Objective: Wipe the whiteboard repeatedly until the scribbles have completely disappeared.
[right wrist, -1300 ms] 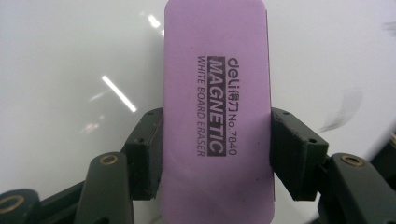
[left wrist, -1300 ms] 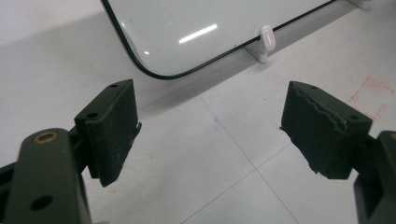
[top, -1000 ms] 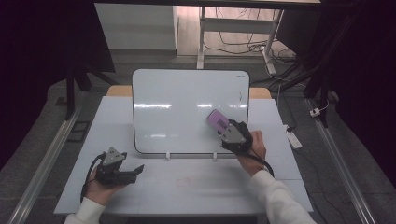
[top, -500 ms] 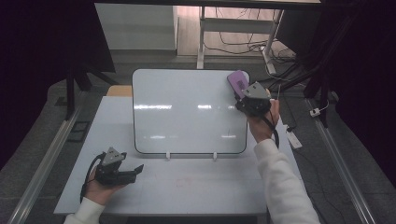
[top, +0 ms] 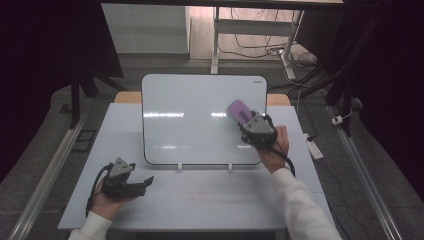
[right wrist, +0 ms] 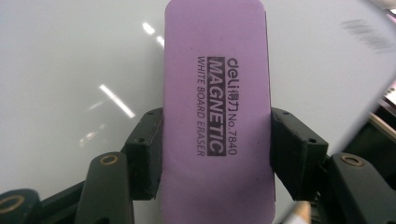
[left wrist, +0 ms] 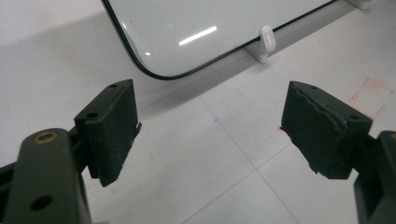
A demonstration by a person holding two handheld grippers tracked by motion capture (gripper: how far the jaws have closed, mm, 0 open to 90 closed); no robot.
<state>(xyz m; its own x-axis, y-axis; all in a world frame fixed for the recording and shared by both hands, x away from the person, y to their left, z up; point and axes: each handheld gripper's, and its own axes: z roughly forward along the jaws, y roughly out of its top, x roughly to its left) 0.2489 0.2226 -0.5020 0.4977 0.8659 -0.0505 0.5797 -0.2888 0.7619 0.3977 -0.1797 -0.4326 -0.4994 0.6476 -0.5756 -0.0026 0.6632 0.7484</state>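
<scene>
1. Right of centre in the high view, the right gripper (top: 248, 118) is clamped on a purple eraser (top: 239, 110); eraser sits against the whiteboard (top: 200, 120), approx. the board's right third, upper half.
2. Right gripper view: jaws pinch the eraser (right wrist: 215, 116) on both long sides, pads tight on it, no gap. Eraser runs bottom to top through the frame's middle; black print on it reads "deli MAGNETIC WHITE BOARD ERASER No.7840".
3. Behind the eraser in that view: glossy board face (right wrist: 70, 70) w/ light streaks at centre left; faint grey smudge upper right near the board's edge.
4. Lower left of the high view: left gripper (top: 145, 181) lies low over the table (top: 210, 200), held by a hand (top: 107, 200) w/ a white sleeve; jaws point to frame right.
5. Left gripper view: jaws stand wide apart, nothing between them, only bare table (left wrist: 224, 154) below. Board's rounded lower corner (left wrist: 154, 70) at top centre, a white clip foot (left wrist: 266, 39) just right of it.
6. High view: board stands tilted at the table's far half on two small white feet (top: 180, 167) at its lower edge; right hand (top: 275, 150) below-right of the board's corner.
7. Faint red marking on the table (top: 200, 195), bottom centre, well apart from both grippers.
</scene>
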